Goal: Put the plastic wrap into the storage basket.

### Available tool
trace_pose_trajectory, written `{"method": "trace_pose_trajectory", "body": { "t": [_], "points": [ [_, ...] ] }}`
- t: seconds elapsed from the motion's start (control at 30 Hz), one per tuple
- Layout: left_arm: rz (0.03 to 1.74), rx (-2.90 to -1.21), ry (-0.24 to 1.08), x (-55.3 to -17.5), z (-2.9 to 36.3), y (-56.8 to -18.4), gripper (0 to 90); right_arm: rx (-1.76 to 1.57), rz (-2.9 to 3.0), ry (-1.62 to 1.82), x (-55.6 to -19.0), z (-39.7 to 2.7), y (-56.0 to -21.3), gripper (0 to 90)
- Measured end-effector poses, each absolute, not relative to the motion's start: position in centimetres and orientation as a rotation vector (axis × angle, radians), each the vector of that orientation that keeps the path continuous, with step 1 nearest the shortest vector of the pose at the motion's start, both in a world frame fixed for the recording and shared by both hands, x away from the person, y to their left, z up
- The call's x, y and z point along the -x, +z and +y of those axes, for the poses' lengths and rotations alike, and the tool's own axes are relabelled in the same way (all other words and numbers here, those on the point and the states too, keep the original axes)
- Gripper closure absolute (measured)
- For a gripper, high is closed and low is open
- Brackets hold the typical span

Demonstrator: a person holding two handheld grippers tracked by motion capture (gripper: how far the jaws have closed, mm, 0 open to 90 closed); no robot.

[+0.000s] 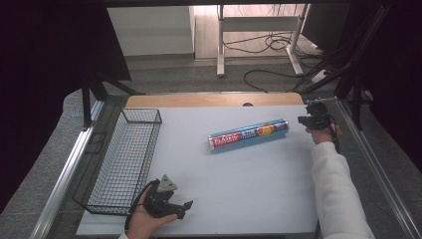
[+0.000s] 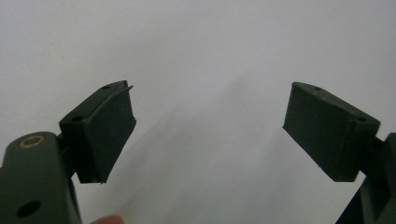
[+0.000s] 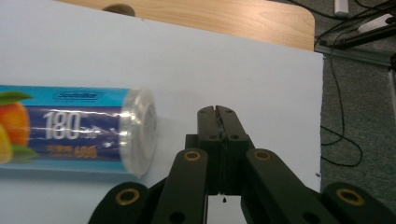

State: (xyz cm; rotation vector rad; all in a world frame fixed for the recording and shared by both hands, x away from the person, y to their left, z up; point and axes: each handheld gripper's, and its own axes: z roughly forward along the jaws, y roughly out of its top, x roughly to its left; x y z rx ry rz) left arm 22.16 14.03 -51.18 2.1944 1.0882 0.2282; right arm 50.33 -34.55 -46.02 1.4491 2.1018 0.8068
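Observation:
A blue roll of plastic wrap [image 1: 249,134] with an orange picture lies on its side in the middle of the white table top [image 1: 239,179]. My right gripper [image 1: 303,120] hovers just off the roll's right end, shut with nothing between its pads. In the right gripper view the shut jaws meet at the gripper tip [image 3: 217,110], and the roll's clear end cap [image 3: 137,135] sits just to their left. My left gripper [image 1: 185,208] rests in a hand near the table's front left corner. Its pads [image 2: 109,130] stand wide apart over bare table.
A black wire basket [image 1: 124,159] stands along the table's left side, close to the left hand. A wooden edge [image 1: 214,99] borders the far side of the table. Cables [image 3: 341,135] lie on the floor past the right edge.

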Motion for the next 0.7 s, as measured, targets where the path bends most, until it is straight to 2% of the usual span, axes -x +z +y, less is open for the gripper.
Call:
{"method": "trace_pose_trajectory", "body": {
  "t": [0.7],
  "points": [
    [1.079,-2.205,0.233,-22.2,14.3,-51.3,16.2,-1.358,2.253,0.75,-52.3,-31.8,-48.9,89.0]
  ]
}}
